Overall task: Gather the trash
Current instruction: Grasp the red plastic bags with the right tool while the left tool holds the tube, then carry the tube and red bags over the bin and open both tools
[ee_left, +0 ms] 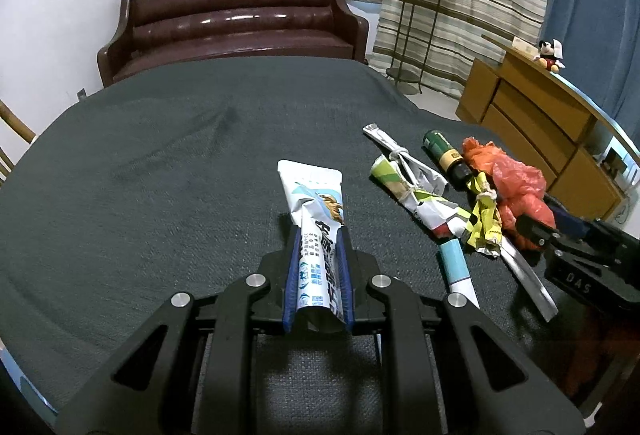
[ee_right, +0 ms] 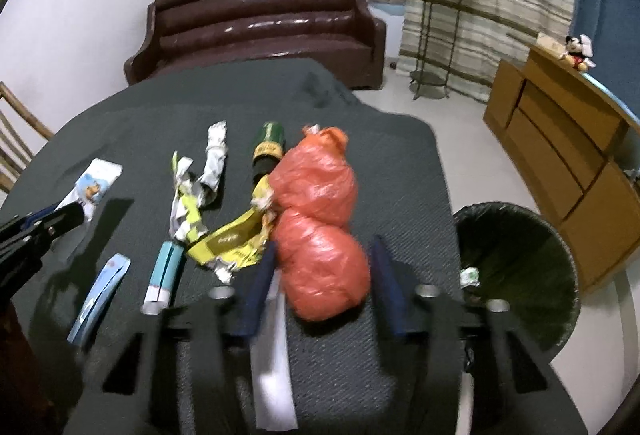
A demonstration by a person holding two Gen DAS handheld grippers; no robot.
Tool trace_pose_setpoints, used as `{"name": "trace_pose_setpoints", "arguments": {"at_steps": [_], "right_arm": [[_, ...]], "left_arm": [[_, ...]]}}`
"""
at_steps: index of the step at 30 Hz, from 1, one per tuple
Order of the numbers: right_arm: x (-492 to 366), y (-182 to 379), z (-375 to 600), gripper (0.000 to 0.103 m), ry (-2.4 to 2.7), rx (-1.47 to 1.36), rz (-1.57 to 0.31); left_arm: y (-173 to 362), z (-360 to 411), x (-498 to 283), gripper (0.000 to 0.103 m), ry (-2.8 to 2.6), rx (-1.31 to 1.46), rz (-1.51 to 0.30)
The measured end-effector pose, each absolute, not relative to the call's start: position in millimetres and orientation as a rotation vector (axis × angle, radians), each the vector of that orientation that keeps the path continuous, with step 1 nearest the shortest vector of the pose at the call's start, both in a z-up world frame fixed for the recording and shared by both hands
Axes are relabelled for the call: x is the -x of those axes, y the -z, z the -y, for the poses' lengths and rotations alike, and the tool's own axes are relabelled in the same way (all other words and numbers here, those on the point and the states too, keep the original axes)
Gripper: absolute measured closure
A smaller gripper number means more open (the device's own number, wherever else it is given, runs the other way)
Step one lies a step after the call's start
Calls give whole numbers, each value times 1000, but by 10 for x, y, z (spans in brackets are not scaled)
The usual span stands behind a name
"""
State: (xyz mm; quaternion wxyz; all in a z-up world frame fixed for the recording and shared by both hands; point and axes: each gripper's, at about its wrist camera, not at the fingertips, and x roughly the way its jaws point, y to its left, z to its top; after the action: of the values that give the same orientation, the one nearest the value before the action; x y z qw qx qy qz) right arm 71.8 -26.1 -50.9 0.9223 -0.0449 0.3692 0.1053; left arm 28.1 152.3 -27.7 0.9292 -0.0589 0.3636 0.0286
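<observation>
Left gripper (ee_left: 318,235) is clamped on a white snack wrapper (ee_left: 316,203) above the table (ee_left: 160,175). Right gripper (ee_right: 322,267) straddles an orange plastic bag (ee_right: 320,235) near the table's right edge, pads not touching. Bin (ee_right: 520,267) stands just beyond that edge.

Two close wrist views, angled down, sharing the trash-strewn table (ee_left: 160,155).

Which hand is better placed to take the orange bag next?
Right. Its tongs already straddle the orange bag, pads apparently not yet pressing, with the bin beside it. The left tongs are shut on a white wrapper.
</observation>
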Motion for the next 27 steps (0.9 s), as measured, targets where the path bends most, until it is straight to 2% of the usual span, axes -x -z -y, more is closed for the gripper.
{"name": "trace_pose_setpoints", "arguments": {"at_steps": [12, 27], "right_arm": [[-409, 338, 348, 61, -192, 116, -658], [-407, 131, 1382, 61, 57, 74, -570]], "left_arm": [[149, -1373, -213, 86, -34, 116, -701], [-40, -290, -475, 86, 204, 66, -658]]}}
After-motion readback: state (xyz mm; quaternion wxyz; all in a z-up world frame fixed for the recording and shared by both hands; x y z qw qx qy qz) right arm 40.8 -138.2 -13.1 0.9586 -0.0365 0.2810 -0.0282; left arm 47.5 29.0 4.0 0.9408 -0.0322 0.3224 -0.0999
